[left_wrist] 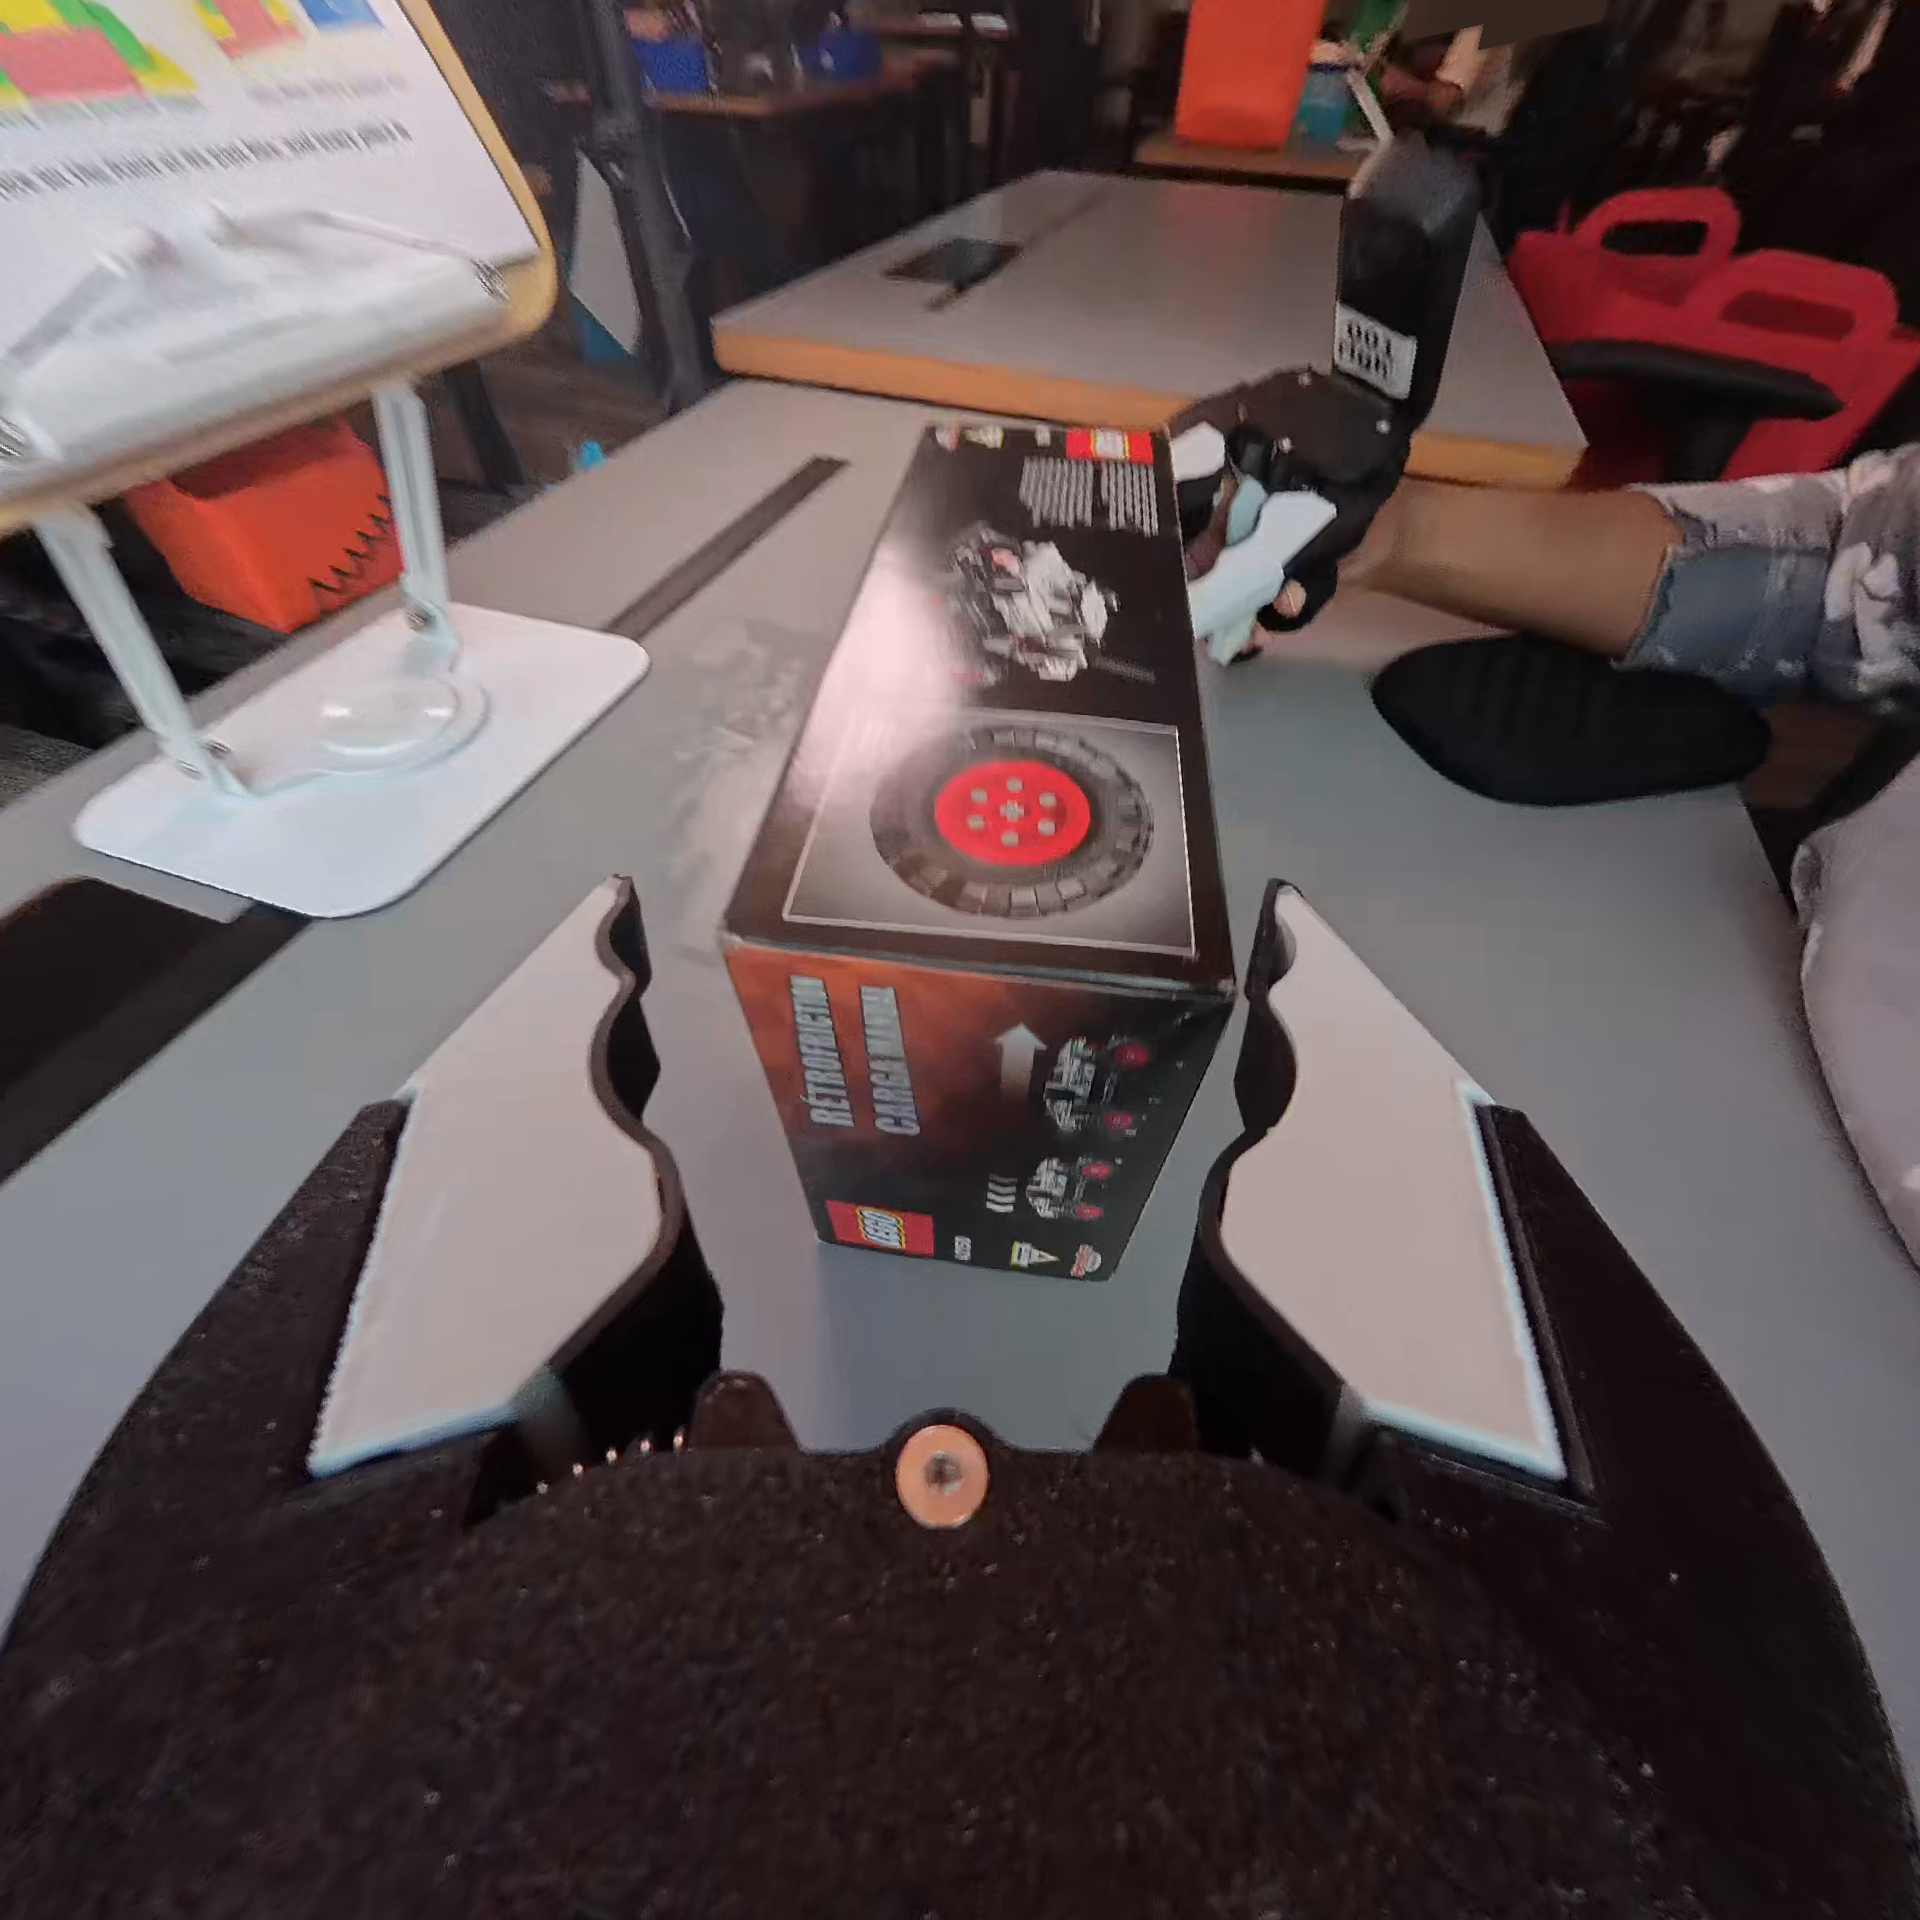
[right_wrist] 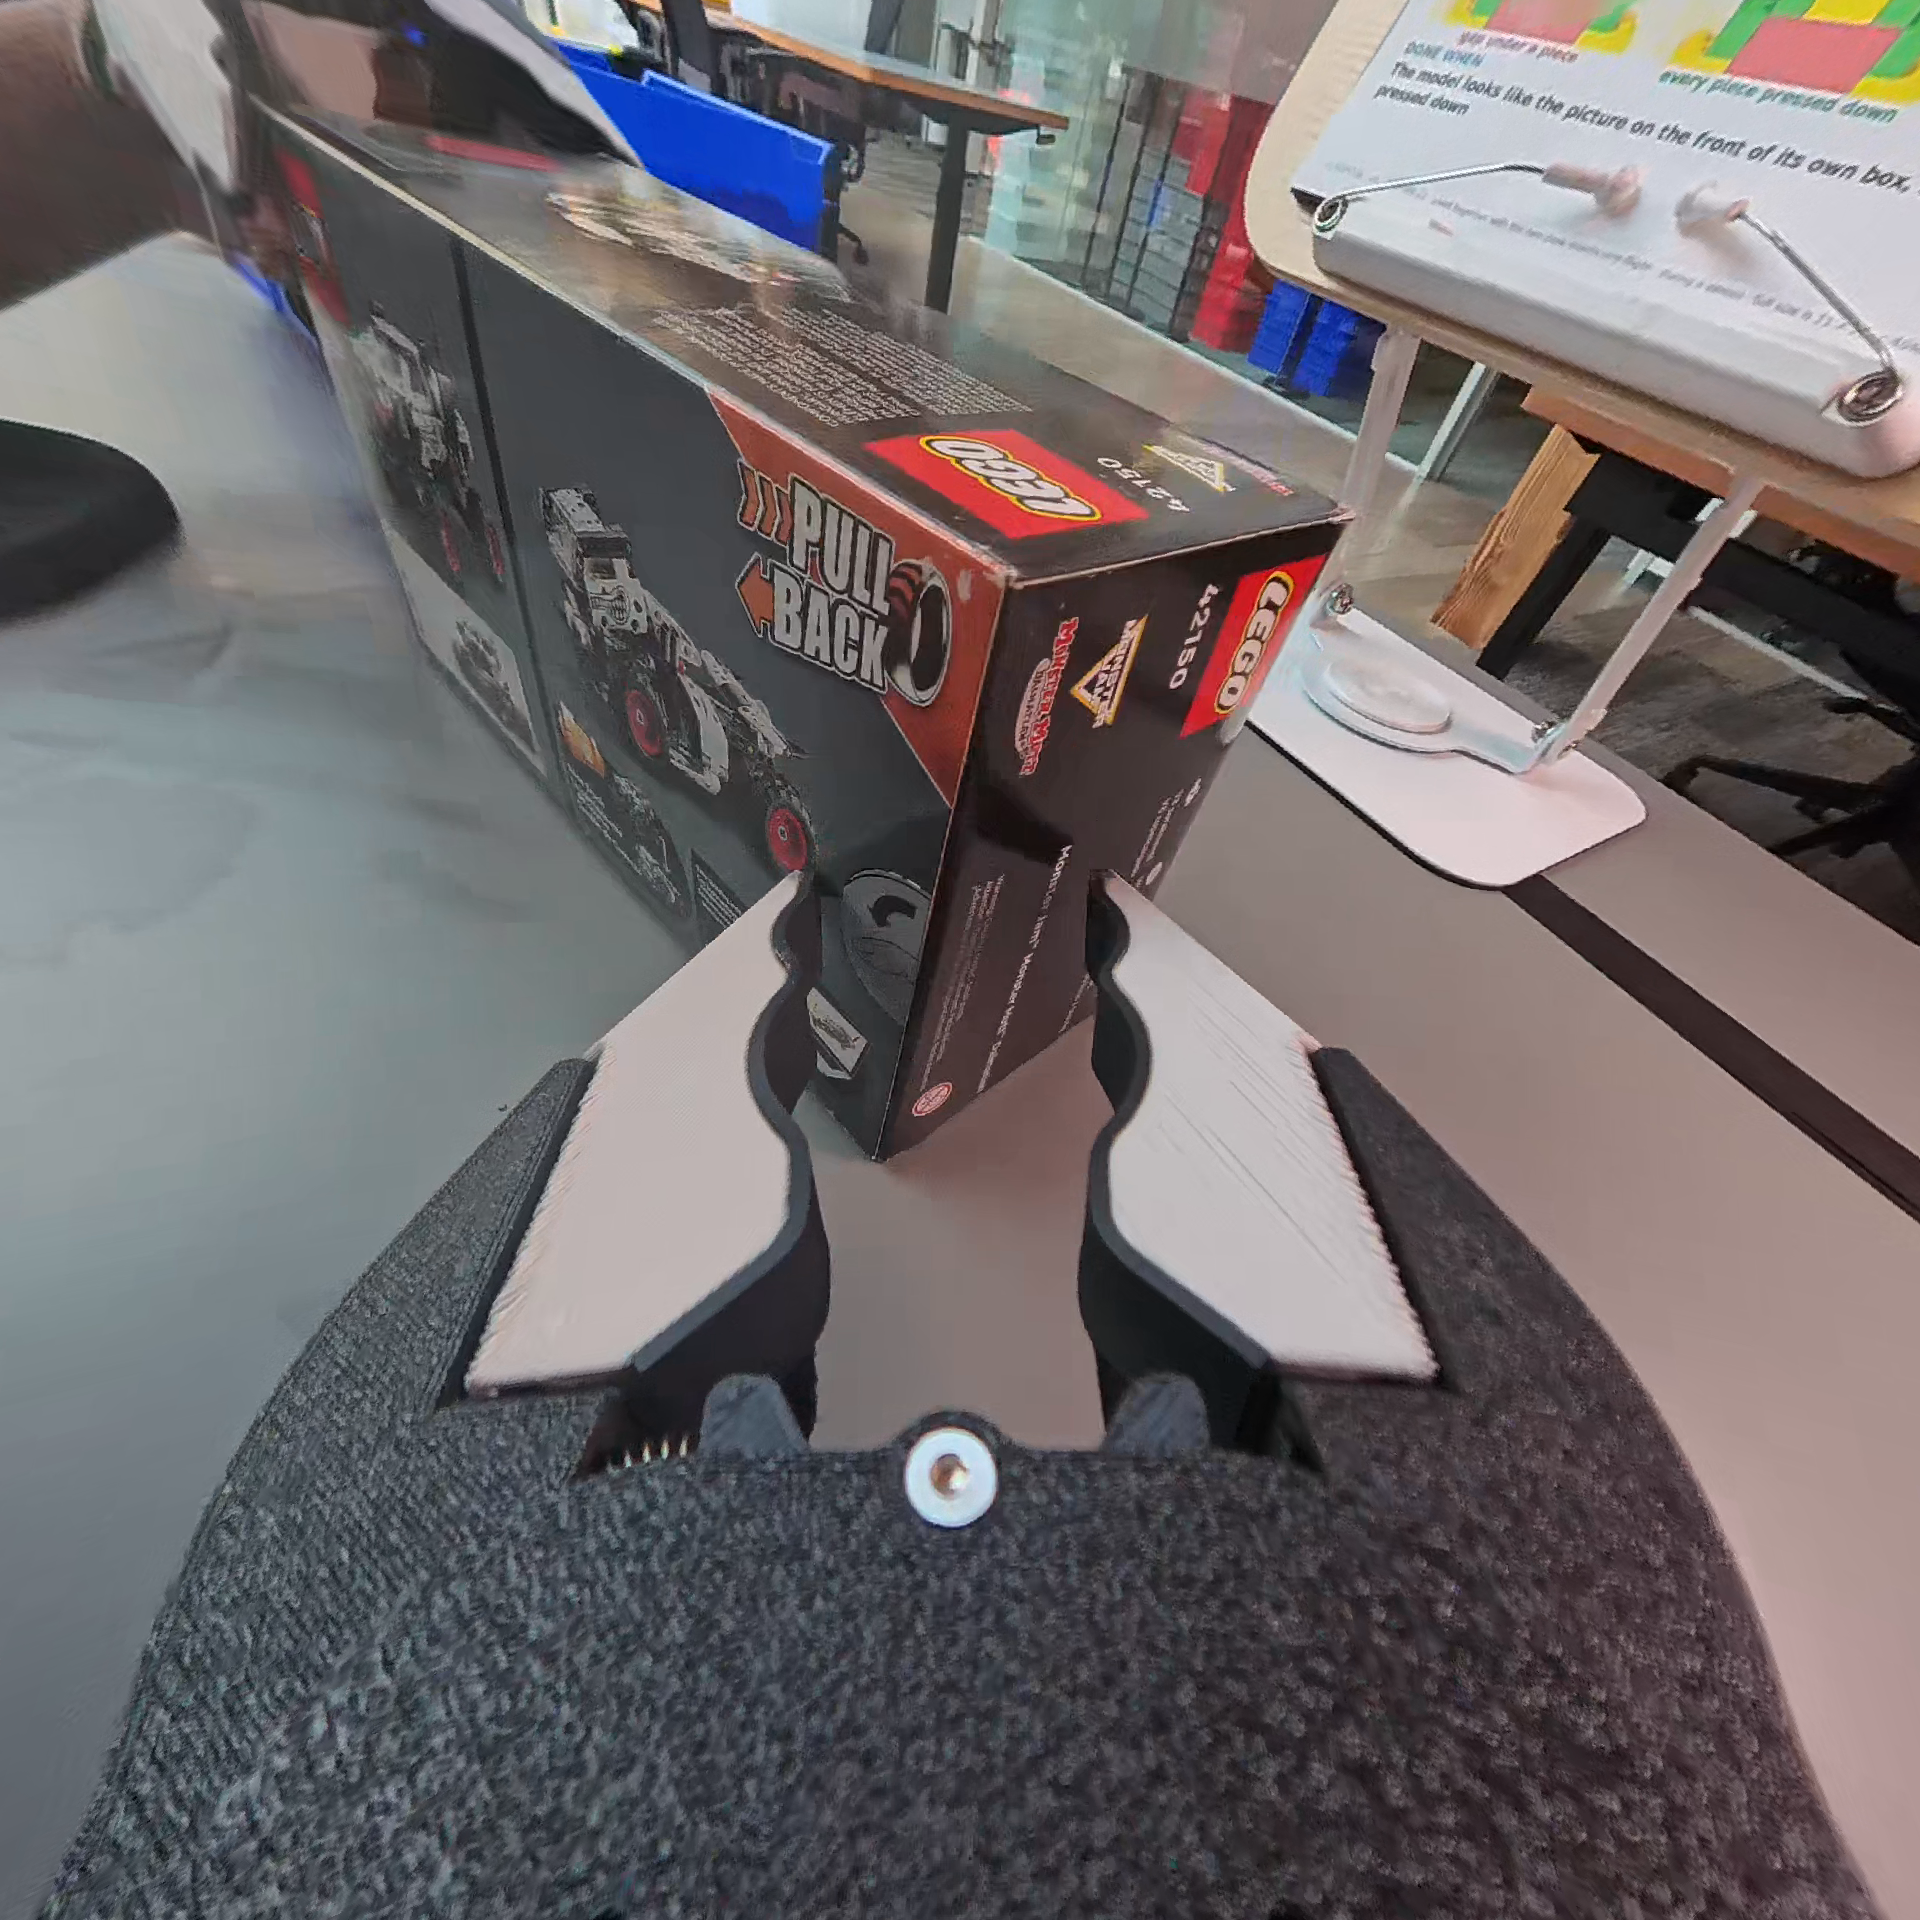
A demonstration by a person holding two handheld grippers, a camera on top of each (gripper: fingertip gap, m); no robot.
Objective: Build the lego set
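With the sealed box (left_wrist: 977, 831) standing on edge on the bench (left_wrist: 1455, 987), we should bring our left gripper (left_wrist: 951, 914), spread wide, squarely over its near end while the right gripper (right_wrist: 945, 904), half open and empty, steadies the far corner.

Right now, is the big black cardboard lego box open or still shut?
Shut. The black cardboard lego box stands on the grey table with its visible end flaps flat and closed.

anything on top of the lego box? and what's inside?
Nothing rests on the top face of the black cardboard lego box, which stands on the grey table. It looks closed, so its contents are hidden.
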